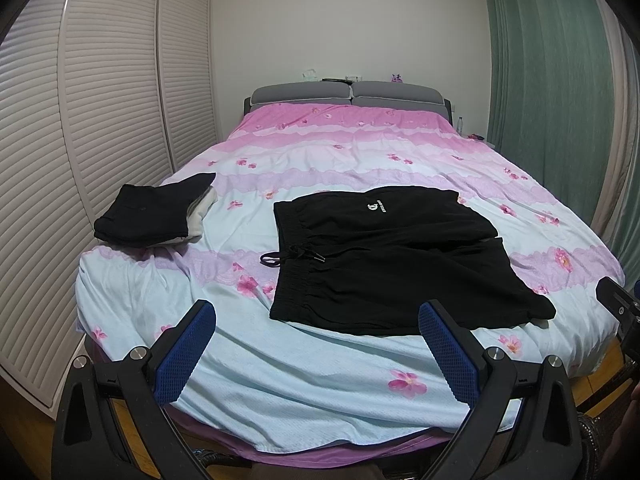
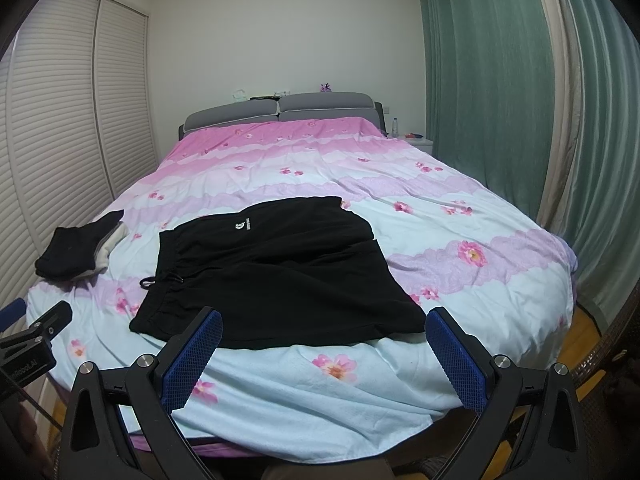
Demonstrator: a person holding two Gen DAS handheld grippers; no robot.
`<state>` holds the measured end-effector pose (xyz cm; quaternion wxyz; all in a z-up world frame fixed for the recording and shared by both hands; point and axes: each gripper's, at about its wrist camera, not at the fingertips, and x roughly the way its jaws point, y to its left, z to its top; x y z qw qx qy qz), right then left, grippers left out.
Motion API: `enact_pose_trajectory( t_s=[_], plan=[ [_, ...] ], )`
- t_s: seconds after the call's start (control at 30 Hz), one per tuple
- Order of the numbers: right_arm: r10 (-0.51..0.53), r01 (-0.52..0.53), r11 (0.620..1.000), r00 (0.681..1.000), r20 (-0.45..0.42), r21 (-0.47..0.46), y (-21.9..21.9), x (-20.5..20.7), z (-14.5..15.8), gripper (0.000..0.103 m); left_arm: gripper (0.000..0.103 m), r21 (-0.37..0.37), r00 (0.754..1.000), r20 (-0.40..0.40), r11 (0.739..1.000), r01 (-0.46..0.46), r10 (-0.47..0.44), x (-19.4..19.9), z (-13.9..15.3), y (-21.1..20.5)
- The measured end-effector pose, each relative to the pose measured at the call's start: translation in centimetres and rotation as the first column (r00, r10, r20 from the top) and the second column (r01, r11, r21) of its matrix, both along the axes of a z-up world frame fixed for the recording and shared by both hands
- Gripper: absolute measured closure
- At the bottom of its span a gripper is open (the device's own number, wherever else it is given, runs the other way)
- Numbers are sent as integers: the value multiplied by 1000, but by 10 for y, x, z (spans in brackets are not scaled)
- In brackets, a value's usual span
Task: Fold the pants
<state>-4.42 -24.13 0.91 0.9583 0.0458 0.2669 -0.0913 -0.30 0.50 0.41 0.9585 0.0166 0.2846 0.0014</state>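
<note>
Left wrist: black shorts [image 1: 392,256] flat, bedspread [image 1: 304,380] margin nearside.

Bedroom, dim even light. Bed [image 1: 360,152] fills the middle — pink-and-pale-blue floral cover, grey padded headboard [image 1: 348,94] at far white wall [image 1: 340,20]. Louvred wardrobe doors [image 1: 100,100] left; green curtains [image 1: 548,80] right. Wood floor [image 2: 580,328] near — right edge.

Floral bedspread [image 1: 320,380], grey headboard [image 1: 348,94], louvred wardrobe doors [image 1: 100,80], green curtains [image 2: 480,60].

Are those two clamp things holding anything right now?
No. The left gripper and right gripper are both open and empty; the black shorts lie flat on the bed, untouched.
</note>
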Motion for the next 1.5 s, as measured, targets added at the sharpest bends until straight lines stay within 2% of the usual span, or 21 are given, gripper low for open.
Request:
enact_pose_trajectory(
  t_s=[0.73, 1.0, 1.23, 1.5],
  plan=[
    [-2, 2, 1000, 1000, -13, 3, 0, 2, -3, 0, 0, 0, 1000, -13, 1000, 3, -3, 4, -5, 2],
    [-7, 8, 999, 1000, -6, 34, -12, 22, 2, 0, 0, 4, 1000, -5, 1000, 18, -18, 20, 3, -5],
    [-4, 4, 1000, 1000, 7, 30, -28, 64, 14, 0, 0, 13, 999, 24, 999, 34, -35, 57, 15, -16],
    [19, -19, 999, 1000, 7, 49, -52, 146, 27, 0, 0, 39, 997, 18, 997, 71, -72, 132, 22, -35]
  ],
)
